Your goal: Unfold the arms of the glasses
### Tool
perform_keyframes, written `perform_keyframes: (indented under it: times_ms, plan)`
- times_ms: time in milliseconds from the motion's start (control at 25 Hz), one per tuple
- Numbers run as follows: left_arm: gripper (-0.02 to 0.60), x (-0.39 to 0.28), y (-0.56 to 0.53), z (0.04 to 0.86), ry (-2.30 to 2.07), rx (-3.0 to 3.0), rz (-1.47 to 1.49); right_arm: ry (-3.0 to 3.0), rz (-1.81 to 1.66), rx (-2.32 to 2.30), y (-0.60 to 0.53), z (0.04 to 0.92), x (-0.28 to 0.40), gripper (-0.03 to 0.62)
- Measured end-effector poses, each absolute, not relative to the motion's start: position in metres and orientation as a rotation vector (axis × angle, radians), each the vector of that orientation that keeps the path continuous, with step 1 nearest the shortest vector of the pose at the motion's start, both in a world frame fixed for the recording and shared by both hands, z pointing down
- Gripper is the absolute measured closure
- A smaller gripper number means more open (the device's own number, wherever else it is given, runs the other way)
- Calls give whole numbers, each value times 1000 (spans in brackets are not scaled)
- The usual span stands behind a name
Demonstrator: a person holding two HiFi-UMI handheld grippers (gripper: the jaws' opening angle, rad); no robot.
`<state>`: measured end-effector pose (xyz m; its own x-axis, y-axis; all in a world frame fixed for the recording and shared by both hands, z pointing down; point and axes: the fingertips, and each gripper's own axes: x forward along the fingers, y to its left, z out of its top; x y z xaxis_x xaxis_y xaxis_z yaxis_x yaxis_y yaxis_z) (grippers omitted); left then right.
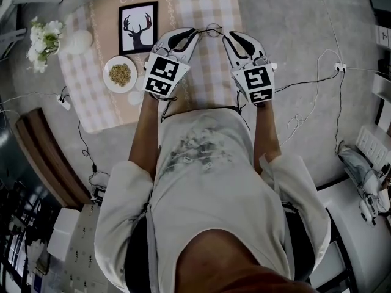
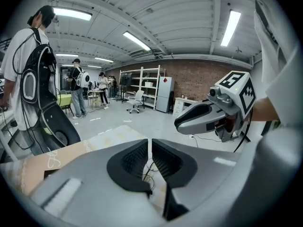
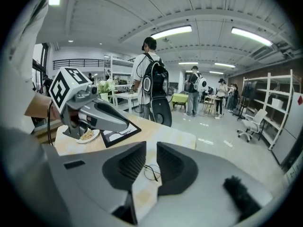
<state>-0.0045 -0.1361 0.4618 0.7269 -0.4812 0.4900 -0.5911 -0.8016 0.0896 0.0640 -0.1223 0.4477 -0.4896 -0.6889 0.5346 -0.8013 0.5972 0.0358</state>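
Observation:
Thin wire-framed glasses lie on the checked tablecloth, between the tips of both grippers. My left gripper points at them from the left. Its jaws stand a narrow slit apart, and through that slit the wire frame shows on the cloth below, clear of the pads. My right gripper points in from the right with a wider gap, through which the glasses lie flat, untouched. Each gripper appears in the other's view: the right gripper and the left gripper.
On the table's left part stand a framed deer picture, a white dish of grains, a pale round object and white flowers. Cables and a power strip lie on the floor at the right. People stand further off in the room.

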Motion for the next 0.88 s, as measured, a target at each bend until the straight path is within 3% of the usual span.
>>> perform_keyframes:
  times_ms: [880]
  plan:
    - [468, 25, -146, 551, -659, 2607, 944, -2262, 420, 1128, -133, 507, 77, 490]
